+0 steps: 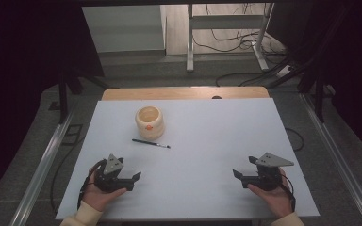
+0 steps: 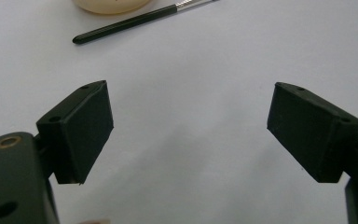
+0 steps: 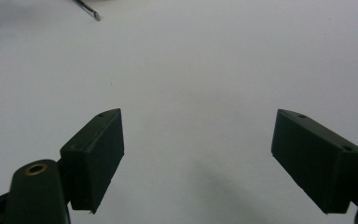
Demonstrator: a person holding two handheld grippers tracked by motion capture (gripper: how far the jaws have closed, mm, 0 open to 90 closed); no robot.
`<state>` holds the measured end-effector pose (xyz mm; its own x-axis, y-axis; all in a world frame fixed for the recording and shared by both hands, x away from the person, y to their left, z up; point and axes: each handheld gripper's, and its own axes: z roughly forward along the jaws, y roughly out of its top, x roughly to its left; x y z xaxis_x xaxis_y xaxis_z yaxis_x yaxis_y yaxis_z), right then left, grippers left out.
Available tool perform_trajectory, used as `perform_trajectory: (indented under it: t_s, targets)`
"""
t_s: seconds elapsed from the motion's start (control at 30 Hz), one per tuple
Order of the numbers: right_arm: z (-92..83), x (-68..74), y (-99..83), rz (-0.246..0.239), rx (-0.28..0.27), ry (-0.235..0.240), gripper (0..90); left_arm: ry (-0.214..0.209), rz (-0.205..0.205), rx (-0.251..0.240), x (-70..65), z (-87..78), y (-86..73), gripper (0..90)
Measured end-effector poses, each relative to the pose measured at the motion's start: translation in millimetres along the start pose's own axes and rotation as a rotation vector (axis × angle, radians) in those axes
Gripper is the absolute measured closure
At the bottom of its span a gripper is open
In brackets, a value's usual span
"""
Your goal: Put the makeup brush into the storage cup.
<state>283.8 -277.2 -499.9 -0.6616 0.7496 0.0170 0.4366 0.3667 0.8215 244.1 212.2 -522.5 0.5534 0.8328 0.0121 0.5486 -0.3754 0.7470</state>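
Note:
A cream round pot (image 1: 150, 122) stands on the white table (image 1: 207, 141) toward the back left. Just in front of it lies a thin black brush (image 1: 151, 143) with a metal tip pointing right. In the left gripper view the brush (image 2: 135, 22) lies ahead of the jaws, with the pot's base (image 2: 109, 5) behind it. My left gripper (image 1: 133, 181) rests at the front left in a hand, open and empty (image 2: 189, 126). At the front right my right gripper (image 1: 241, 175) is also open with nothing between its jaws (image 3: 198, 158). The brush tip (image 3: 89, 11) shows far ahead of it.
A wooden strip (image 1: 184, 92) runs along the table's far edge. Beyond it are metal desk legs (image 1: 191, 42) and loose cables (image 1: 235, 40) on the floor. Metal rails (image 1: 42, 165) flank the table on both sides.

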Motion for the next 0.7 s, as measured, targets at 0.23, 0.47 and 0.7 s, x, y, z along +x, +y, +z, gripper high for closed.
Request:
perform_trajectory:
  t_s: [0.23, 0.47, 0.7]
  targets:
    - [0.3, 3.3, -0.2, -0.008, 0.003, 0.008, 17.1, 0.009, 0.005, 0.004, -1.2, -1.5, -0.9, 14.5]
    - [-1.7, 5.4, 0.2, -0.012, -0.002, 0.009, 17.2, 0.011, 0.010, 0.010, -3.0, -2.5, -1.8, 14.8]
    - [-2.4, 6.4, -0.4, -0.012, 0.000, 0.005, 17.2, -0.013, 0.039, 0.015, -4.4, -5.6, 2.1, 15.0]
